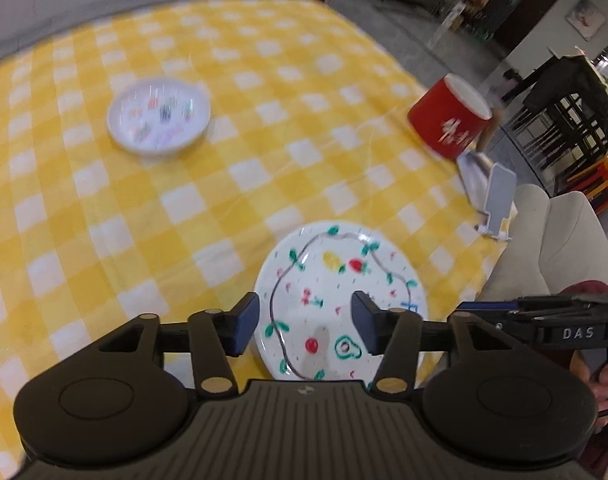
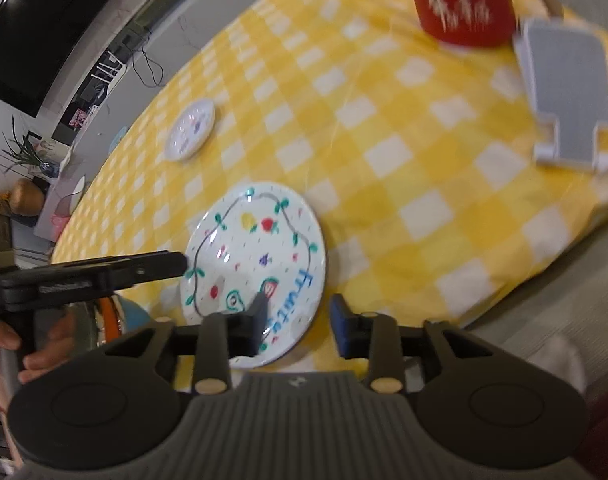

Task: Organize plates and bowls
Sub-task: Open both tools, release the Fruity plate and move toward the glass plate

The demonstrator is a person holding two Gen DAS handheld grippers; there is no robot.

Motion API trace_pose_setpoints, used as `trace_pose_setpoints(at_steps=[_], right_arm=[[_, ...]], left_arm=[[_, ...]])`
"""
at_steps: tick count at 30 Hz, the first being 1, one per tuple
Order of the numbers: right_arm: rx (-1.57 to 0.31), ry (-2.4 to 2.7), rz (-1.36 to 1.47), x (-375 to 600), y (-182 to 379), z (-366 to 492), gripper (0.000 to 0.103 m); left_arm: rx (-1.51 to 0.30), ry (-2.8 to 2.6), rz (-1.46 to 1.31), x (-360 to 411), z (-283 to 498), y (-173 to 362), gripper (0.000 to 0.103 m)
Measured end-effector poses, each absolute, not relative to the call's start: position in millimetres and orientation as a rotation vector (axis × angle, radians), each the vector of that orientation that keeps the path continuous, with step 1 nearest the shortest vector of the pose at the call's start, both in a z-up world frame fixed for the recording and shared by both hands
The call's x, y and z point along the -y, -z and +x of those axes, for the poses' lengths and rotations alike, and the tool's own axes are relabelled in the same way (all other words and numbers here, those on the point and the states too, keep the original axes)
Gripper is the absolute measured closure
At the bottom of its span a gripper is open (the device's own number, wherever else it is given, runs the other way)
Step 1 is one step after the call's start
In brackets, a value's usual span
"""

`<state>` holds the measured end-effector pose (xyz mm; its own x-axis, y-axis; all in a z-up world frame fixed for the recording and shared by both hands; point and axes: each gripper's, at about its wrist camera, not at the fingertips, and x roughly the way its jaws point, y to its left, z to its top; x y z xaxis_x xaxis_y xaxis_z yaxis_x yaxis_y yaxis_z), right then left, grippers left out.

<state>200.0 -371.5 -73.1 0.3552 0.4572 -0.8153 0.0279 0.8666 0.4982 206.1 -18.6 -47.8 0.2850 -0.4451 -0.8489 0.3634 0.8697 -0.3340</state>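
Both grippers, left (image 1: 305, 322) & right (image 2: 298, 322), wide apart, empty, over glossy round fruit-painted white plate (image 1: 335, 280) near edge; smaller round white plate (image 1: 158, 118) far left; red cylindrical bowl (image 1: 449, 118) far right, on yellow-checked cloth (image 1: 224, 184).

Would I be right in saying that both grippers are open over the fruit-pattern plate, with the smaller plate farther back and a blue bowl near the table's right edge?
Nearly: the bowl is red, not blue, as the left wrist view shows. The left gripper and right gripper are both open over the fruit-pattern plate, with the smaller plate farther back.
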Motion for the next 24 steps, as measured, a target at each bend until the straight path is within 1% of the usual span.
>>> trace_pose_setpoints(at_steps=[1,3,4,5,6,8,9,12,14,20,24], right_arm=[[-1.169,-0.303,0.453,370.6,68.5,199.8,0.055],[-1.135,-0.321,0.412,368.8,58.5,198.9,0.046],[-1.114,-0.331,0.389,367.5,52.8,198.2,0.037],[-1.089,-0.343,0.366,366.4,46.8,197.7,0.03],[-1.061,-0.352,0.342,364.8,40.3,196.8,0.028],[-1.005,-0.369,0.308,362.1,28.2,196.4,0.01],[-0.975,-0.379,0.308,361.4,22.1,197.1,0.007],[-0.901,-0.413,0.321,360.9,5.0,200.4,0.004],[-0.848,-0.414,0.312,358.9,-5.6,203.2,0.003],[-0.727,-0.402,0.271,352.5,-32.3,221.3,0.003],[-0.709,-0.418,0.288,350.4,-38.4,246.3,0.003]], left_arm=[[-1.13,0.539,-0.06,19.3,202.9,42.7,0.031],[-1.072,0.523,-0.05,18.7,197.8,34.2,0.025],[-1.047,0.509,-0.056,17.5,195.6,30.6,0.023],[-1.024,0.495,-0.06,16.7,194.6,27.2,0.022],[-1.003,0.484,-0.057,16.9,193.9,23.4,0.021],[-0.948,0.496,-0.044,15.4,191.9,15.6,0.021],[-0.916,0.509,-0.045,12.8,190.1,11.4,0.021],[-0.835,0.485,-0.09,2.4,187.1,-1.5,0.016],[-0.806,0.429,-0.124,-3.9,188.0,-8.6,0.016],[-0.788,0.249,-0.173,-19.6,199.0,-14.4,0.016],[-0.836,0.185,-0.26,-35.4,209.2,-12.1,0.016]])
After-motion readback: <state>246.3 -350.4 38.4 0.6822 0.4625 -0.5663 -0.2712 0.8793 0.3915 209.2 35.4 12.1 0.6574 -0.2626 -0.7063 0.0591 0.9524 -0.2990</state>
